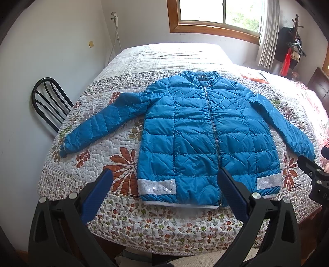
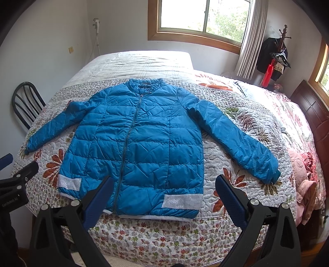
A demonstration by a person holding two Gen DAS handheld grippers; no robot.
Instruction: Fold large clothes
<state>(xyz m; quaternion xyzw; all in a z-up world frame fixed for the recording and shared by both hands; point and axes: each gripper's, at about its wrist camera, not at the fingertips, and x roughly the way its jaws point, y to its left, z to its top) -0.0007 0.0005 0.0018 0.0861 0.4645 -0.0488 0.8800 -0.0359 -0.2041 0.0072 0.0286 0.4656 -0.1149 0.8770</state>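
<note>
Lying flat, zipped, sleeves spread: blue quilted jacket (image 1: 207,131) on floral bed quilt (image 1: 123,221). Left hand-held gripper (image 1: 164,180) and right hand-held gripper (image 2: 164,184) both wide open, empty, near jacket hem.

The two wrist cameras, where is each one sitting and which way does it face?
Left wrist: at the bed's foot, facing the blue puffer jacket; the left gripper shows jaws open, with the right gripper at the right edge.
Right wrist: alongside, further right, same heading; right gripper open, left gripper at the left edge.
Shared: jacket, quilt, window.
</note>
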